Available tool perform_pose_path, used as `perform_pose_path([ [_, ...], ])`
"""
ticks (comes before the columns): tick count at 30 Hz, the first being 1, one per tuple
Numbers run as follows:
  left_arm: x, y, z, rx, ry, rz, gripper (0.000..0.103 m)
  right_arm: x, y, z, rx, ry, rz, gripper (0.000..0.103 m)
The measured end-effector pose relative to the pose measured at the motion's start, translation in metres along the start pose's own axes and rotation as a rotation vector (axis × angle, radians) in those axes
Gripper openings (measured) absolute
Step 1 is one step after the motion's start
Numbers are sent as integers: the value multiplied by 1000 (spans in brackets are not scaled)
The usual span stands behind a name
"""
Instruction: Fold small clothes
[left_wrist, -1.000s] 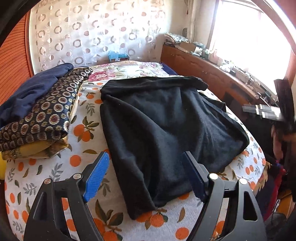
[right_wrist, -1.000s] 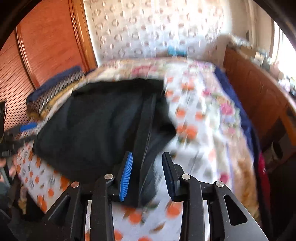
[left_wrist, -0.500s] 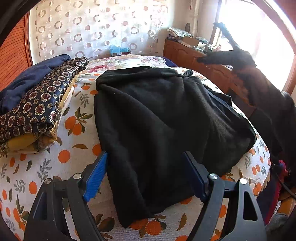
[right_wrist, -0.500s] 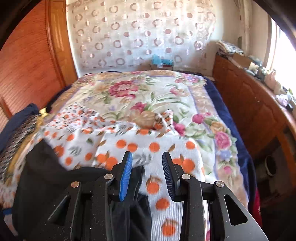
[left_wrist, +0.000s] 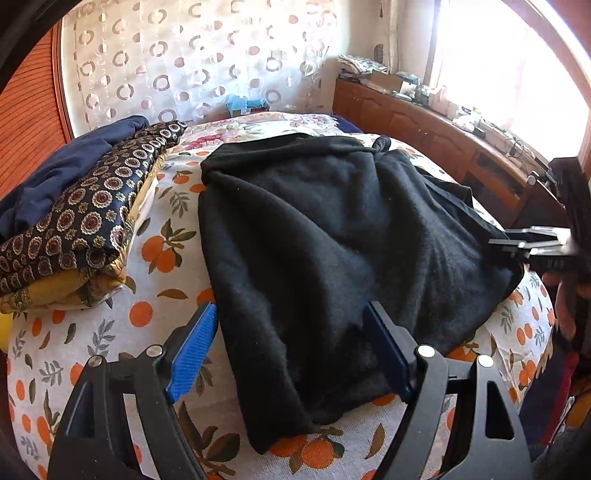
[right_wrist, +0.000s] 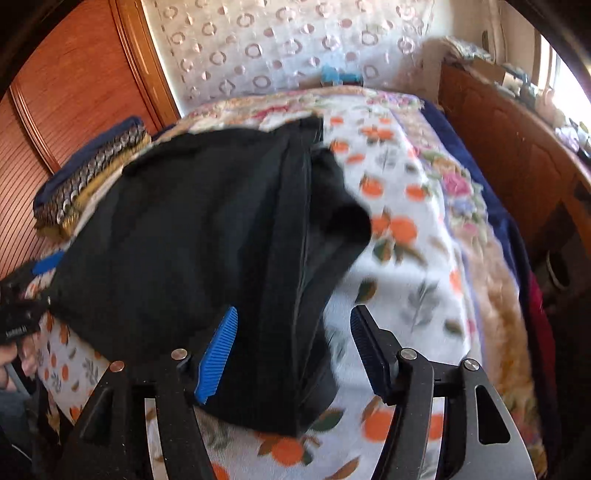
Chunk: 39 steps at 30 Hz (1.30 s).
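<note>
While both tools, left (left_wrist: 291, 347) and right (right_wrist: 293, 347), gape empty, the black garment (left_wrist: 332, 251) (rumpled) covers the bedspread (left_wrist: 162, 280).

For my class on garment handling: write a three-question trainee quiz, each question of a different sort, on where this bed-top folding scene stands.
1. True or false: the left gripper is shut on the black garment.
2. Multiple choice: the folded stack lies where in the left wrist view? A) left of the garment B) on top of it C) on the wooden cabinet
3. Fill in: the bedsheet under the garment is printed with ____.

Key: 1 false, its jaws are wide open, as are those of the right gripper; 2 A; 3 oranges.
</note>
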<state>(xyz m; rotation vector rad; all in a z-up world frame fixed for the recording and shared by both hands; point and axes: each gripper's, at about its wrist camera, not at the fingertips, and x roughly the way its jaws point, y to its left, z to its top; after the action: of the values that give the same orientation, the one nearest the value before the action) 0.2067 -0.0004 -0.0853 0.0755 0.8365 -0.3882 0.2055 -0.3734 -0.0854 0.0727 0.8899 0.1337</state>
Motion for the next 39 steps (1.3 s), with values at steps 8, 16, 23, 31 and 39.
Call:
perform_pose_path([
  [8,1,0,-6,0,6,-1,81,5,27,5,0,-26,-14,19],
  [16,-49,45,-25,-92,-49,52,81,-49,145,74,-208,-247,168,17],
  [23,-83,99,-61,-199,-49,152,81,-16,256,47,-442,-116,429,17],
  [31,-89,120,-70,-252,-67,165,81,3,240,37,-379,2,465,41],
  [39,-95,68,-30,-153,-136,22,81,-58,154,53,-277,-216,326,57],
])
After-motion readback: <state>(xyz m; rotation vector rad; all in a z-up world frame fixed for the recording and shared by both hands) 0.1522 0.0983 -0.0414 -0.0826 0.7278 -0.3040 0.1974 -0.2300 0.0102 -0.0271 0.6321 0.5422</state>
